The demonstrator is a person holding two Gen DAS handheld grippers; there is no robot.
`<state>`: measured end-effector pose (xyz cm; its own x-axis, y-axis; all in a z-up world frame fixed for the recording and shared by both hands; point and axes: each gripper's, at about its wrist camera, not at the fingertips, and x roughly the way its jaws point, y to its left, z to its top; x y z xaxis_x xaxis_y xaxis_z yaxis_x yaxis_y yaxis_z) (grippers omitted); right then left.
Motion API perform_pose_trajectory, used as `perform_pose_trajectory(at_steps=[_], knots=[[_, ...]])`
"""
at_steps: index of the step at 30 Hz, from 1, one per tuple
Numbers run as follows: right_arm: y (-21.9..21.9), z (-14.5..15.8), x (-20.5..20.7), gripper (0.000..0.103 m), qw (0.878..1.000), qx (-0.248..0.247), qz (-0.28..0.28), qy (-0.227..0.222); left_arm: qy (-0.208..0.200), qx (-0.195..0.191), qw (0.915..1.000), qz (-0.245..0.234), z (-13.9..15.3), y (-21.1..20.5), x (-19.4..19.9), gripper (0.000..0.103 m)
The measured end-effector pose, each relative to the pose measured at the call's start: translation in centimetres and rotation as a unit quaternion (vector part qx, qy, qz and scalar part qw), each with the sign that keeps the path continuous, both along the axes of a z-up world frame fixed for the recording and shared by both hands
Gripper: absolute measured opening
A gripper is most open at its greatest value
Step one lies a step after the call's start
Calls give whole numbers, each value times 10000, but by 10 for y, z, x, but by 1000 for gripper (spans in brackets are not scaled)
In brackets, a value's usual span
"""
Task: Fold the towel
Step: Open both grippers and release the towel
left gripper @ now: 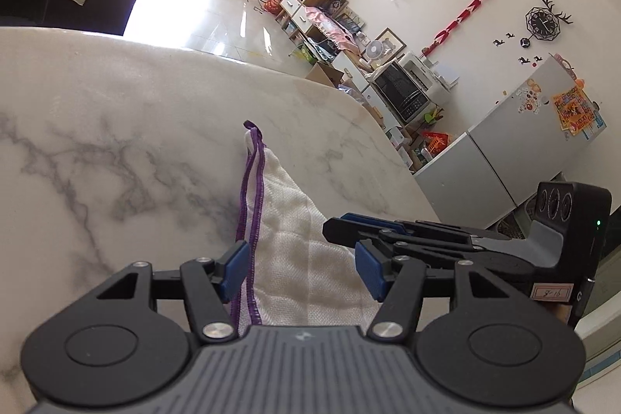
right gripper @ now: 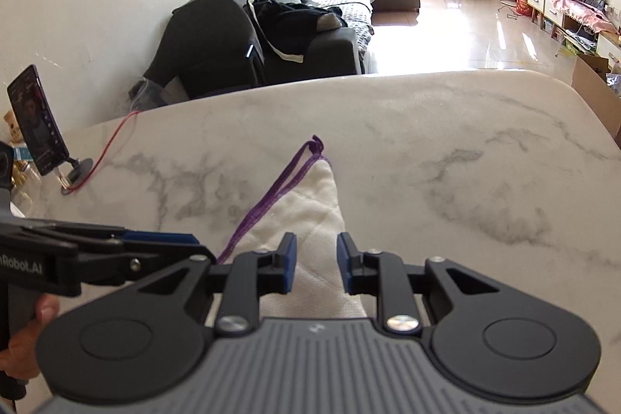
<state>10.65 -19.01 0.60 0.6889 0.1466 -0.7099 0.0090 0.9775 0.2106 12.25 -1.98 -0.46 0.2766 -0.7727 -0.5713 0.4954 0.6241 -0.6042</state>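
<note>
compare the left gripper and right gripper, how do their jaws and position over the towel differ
The left gripper has its jaws spread wider than the right gripper, whose jaws stand closer together. The left gripper straddles the towel's purple-stitched edge; the right gripper sits over plain white cloth, with that edge off to its left. Shared: both have blue pads, both have towel between open jaws with no pad pressing, and both are over the marble table.

Phone (right gripper: 37,121) on stand, sofa (right gripper: 271,26), fridge (left gripper: 516,146).
</note>
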Motion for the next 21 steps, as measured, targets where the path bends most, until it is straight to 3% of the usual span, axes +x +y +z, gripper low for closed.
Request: perform_pose_trajectory(at_steps=[6,12,21], knots=[[1,3,-12,25,9998,80,98,136,50,-66,9998,-158,-6,5,-22,61],[3,-2,-24,20,9988,73,218,421,24,104,9993,-357,-14,12,-48,59],[-4,-1,-40,21,9988,-31,207,447,-42,69,9996,-275,-14,32,-68,59]])
